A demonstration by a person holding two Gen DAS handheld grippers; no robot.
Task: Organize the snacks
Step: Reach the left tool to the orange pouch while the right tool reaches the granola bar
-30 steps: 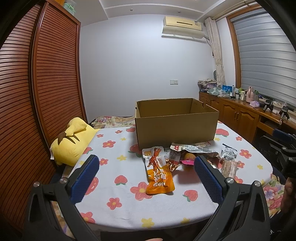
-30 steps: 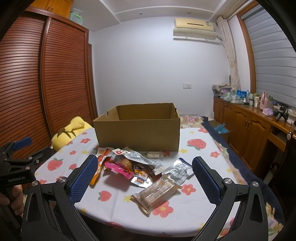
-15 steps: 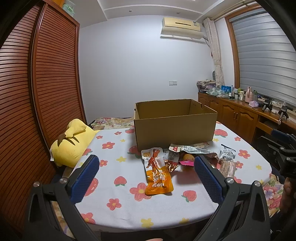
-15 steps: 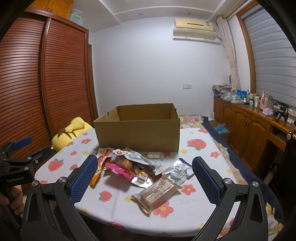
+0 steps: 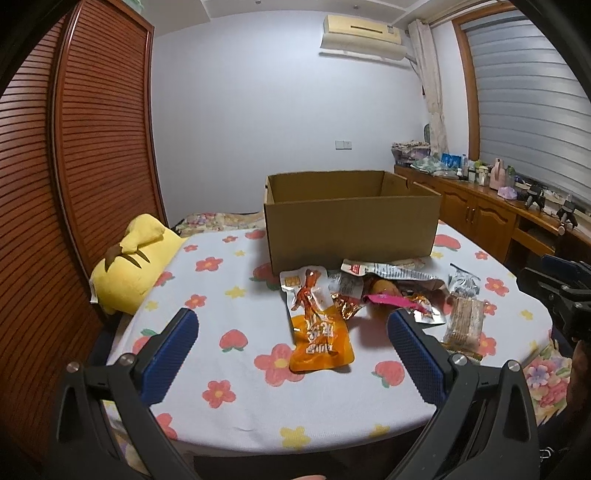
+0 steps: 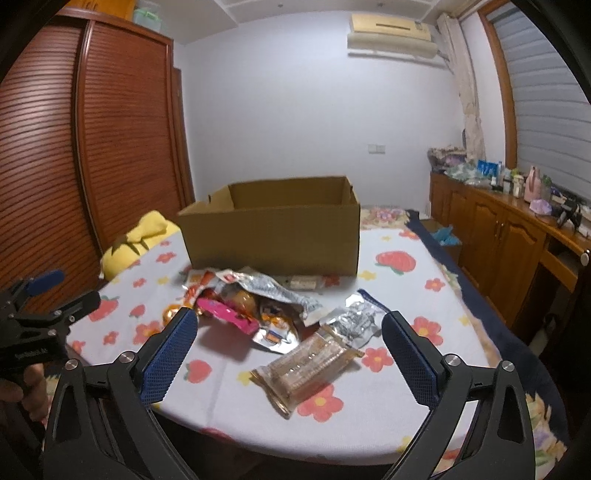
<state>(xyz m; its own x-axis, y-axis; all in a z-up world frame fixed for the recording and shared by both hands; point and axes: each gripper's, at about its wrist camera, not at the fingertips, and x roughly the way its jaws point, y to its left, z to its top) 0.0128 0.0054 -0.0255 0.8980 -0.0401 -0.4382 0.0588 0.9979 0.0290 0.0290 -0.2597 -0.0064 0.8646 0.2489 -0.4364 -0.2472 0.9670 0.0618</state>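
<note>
Both grippers nudged nearer snack pile [image 6: 258,314]; left gripper [image 5: 291,347], right gripper [image 6: 288,350] fingers apart, empty. Pile near side of cardboard box [image 5: 351,229]. Orange pouch [image 5: 319,341] light, floppy, slick; pinch edge.

White wall [image 5: 258,122] with air conditioner [image 5: 364,33] mounted high. Louvred wooden wardrobe [image 5: 92,147] on the left; wooden sideboard [image 6: 498,236] under a shuttered window [image 5: 532,110] on the right. Dim, even indoor light.
</note>
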